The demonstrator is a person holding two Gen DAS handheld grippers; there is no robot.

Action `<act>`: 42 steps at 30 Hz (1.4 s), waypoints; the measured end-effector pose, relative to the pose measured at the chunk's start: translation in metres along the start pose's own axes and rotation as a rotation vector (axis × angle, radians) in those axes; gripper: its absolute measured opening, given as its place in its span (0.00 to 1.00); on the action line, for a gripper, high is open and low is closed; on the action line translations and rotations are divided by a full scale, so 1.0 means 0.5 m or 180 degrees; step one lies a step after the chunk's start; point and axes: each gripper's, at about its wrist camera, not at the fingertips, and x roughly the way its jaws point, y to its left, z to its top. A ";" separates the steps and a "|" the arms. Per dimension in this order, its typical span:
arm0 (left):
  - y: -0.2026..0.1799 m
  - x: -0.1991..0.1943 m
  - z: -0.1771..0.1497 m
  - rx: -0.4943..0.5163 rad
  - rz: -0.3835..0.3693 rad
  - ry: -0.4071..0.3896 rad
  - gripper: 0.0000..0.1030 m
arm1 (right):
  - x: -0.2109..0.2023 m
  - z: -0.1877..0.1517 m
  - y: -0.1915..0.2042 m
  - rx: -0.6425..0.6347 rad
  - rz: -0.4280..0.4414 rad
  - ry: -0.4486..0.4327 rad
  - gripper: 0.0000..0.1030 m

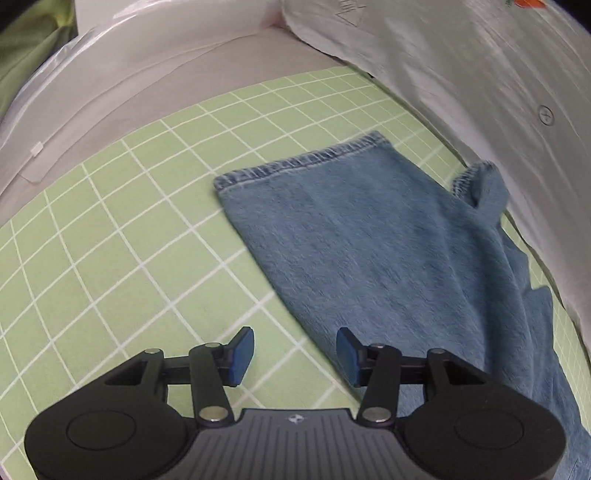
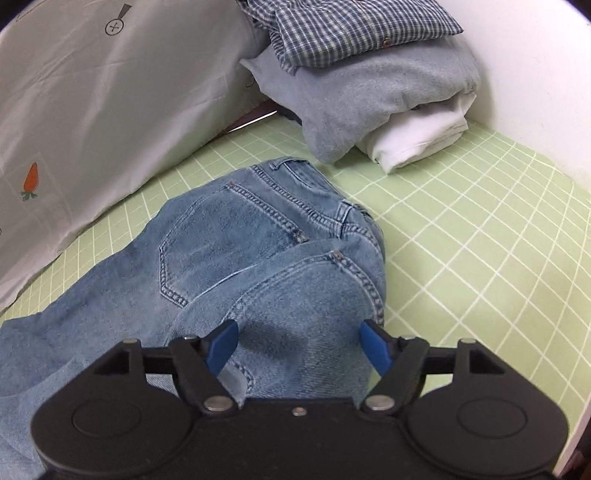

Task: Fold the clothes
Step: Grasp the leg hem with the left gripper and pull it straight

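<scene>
The left gripper [image 1: 295, 354], jaws wide apart and holding nothing, hovers over the green grid mat [image 1: 110, 258]; the jeans [image 1: 369, 240] leg stretches toward one o'clock. The right gripper [image 2: 299, 347] (equally wide, empty) straddles the jeans' bunched waist at twelve o'clock.

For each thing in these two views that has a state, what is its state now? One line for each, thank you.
Left hand-held gripper: open, holds nothing, above the green grid sheet.
Right hand-held gripper: open, over the waist end.
Blue denim jeans: unfolded, waist bunched; one leg flat.
Blue checked shirt: folded, on top of the pile.
Grey-blue garment: folded, in the pile.
White garment: folded, at the bottom.
</scene>
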 end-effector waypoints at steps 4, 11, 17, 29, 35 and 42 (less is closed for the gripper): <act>0.000 0.022 0.037 -0.0015 0.0076 -0.0040 0.61 | -0.003 0.008 0.013 0.0038 -0.0026 -0.0006 0.77; -0.009 0.066 0.095 0.0039 0.0254 -0.0131 0.65 | 0.004 0.006 0.044 0.0065 -0.0125 0.0062 0.82; -0.007 0.077 0.113 0.0194 0.0321 -0.0306 0.22 | 0.009 0.003 0.087 -0.0175 -0.0243 0.0103 0.82; 0.090 0.028 0.070 0.0025 0.0212 -0.0261 0.05 | -0.031 -0.025 0.109 -0.0403 -0.0222 0.0063 0.82; 0.190 -0.027 0.010 -0.0142 0.0303 -0.0220 0.05 | -0.075 -0.062 0.115 -0.0466 -0.0097 0.0066 0.82; 0.292 -0.073 -0.025 0.0054 0.0796 -0.0250 0.00 | -0.125 -0.126 0.124 -0.0430 0.0012 0.0170 0.82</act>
